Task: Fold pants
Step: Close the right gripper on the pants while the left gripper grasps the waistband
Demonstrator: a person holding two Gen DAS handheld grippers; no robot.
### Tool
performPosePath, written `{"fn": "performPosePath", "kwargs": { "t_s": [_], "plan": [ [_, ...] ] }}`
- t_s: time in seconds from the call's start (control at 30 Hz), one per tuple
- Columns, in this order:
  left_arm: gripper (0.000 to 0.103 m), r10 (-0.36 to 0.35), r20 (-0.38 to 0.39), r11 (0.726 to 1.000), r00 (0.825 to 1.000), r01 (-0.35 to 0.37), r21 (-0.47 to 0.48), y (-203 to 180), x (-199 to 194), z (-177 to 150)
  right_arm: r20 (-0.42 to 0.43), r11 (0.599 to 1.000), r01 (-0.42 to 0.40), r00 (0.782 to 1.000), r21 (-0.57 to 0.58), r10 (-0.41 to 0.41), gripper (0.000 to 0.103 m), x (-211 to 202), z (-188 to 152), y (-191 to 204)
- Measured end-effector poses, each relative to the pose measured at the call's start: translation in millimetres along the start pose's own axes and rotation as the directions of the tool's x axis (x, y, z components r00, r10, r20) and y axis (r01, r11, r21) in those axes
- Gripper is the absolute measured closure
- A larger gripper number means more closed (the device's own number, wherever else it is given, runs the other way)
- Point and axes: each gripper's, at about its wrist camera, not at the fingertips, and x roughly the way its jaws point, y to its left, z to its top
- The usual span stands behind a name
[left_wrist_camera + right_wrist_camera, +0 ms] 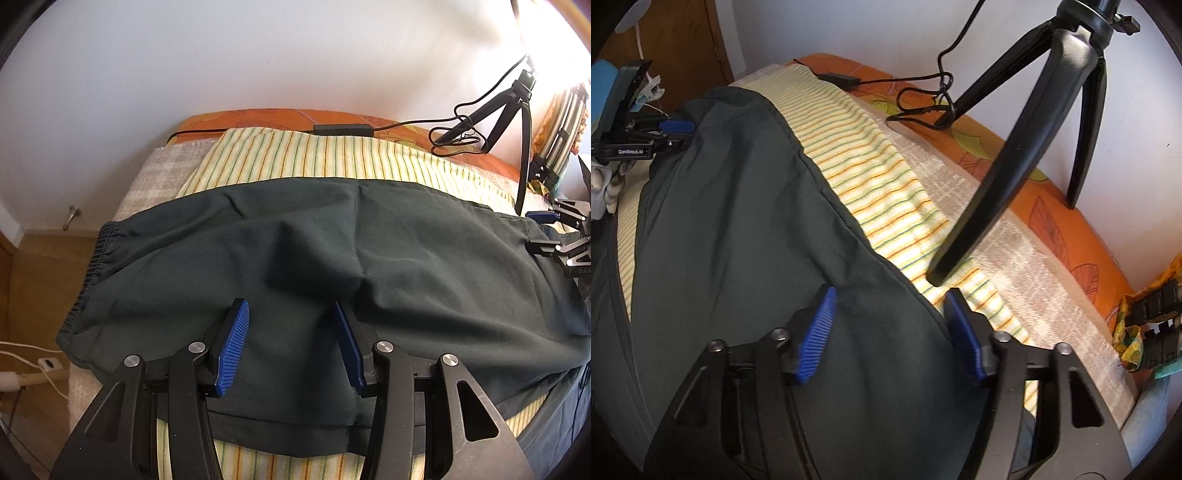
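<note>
- Pants (332,251): dark green, lying flat across the striped sheet (295,155), folded lengthwise so one leg lies on the other.
- Elastic gathered band (92,266) at the bed's left edge in the left wrist view, puckered, hanging slightly past the sheet.
- Fabric matte, soft ridges and a shadowed crease running through the middle; near hem lies close to the near edge of the bed, a strip of sheet showing in front of it.
- Far long edge straight, with the yellow sheet with orange and green stripes exposed beyond it; grey woven blanket (1015,258) and orange patterned cover (1071,221) beyond that, toward the wall.
- Left gripper (291,347): jaws about half apart, down over the pants near the near edge, cloth bunched up between the blue pads (232,350). Cannot tell whether the pads actually press the cloth.
- Right gripper (890,332): jaws about half apart, straddling the far long edge of the pants, one pad over dark cloth, the other over the striped sheet. Pads not visibly pinching anything.
- Right gripper also shows at the right edge of the left wrist view, at the other end of the pants.
- Black tripod (1052,110) stands at the bed's far edge, one leg down on the striped sheet just beside the right gripper; black cable (454,129) looped on the orange cover.
</note>
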Motion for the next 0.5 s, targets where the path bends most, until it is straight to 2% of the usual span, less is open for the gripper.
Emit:
{"fn": "performPosePath", "kwargs": {
  "t_s": [0.03, 0.07, 0.1, 0.13, 0.17, 0.23, 0.37, 0.47, 0.5],
  "plan": [
    [0.057, -0.005, -0.003, 1.000, 1.000, 0.005, 0.002, 0.8, -0.5, 0.7, 0.003, 1.000, -0.009, 1.000, 0.009, 0.009, 0.057, -0.5, 0.2, 1.0],
    [0.057, -0.007, -0.005, 1.000, 1.000, 0.007, -0.001, 1.9, -1.4, 1.3, 0.007, 1.000, -0.021, 1.000, 0.013, 0.021, 0.062, -1.7, 0.1, 3.0],
    [0.057, -0.016, -0.012, 1.000, 1.000, 0.015, -0.014, 5.6, -3.5, 3.0, 0.011, 1.000, -0.022, 1.000, 0.014, 0.022, 0.072, -2.9, -0.4, 5.3],
    [0.057, -0.023, -0.014, 0.999, 1.000, 0.022, -0.026, 8.6, -5.3, 4.8, 0.012, 1.000, -0.022, 1.000, 0.010, 0.022, 0.088, -4.4, -0.9, 8.2],
    [0.054, -0.029, -0.010, 0.999, 1.000, 0.029, -0.044, 13.0, -8.4, 6.8, 0.014, 1.000, -0.018, 1.000, 0.008, 0.018, 0.093, -6.2, -1.4, 11.1],
    [0.044, -0.043, 0.004, 0.995, 0.999, 0.043, -0.094, 25.2, -19.1, 13.1, 0.031, 1.000, 0.006, 0.999, 0.004, -0.006, 0.096, -14.1, -2.7, 15.6],
    [0.042, -0.049, 0.045, 0.982, 0.998, 0.056, -0.182, 50.4, -40.7, 30.3, 0.106, 1.000, 0.008, 0.994, 0.017, -0.009, 0.097, -44.8, -5.7, 27.0],
    [0.040, -0.066, 0.050, 0.963, 0.997, 0.076, -0.258, 70.0, -44.8, 48.0, 0.167, 1.000, -0.008, 0.986, -0.002, 0.008, 0.097, -75.5, -11.1, 41.9],
    [0.038, -0.091, 0.035, 0.949, 0.995, 0.097, -0.299, 78.5, -40.3, 57.1, 0.179, 1.000, -0.004, 0.984, -0.012, 0.006, 0.097, -83.7, -14.6, 46.3]
  ]
}}
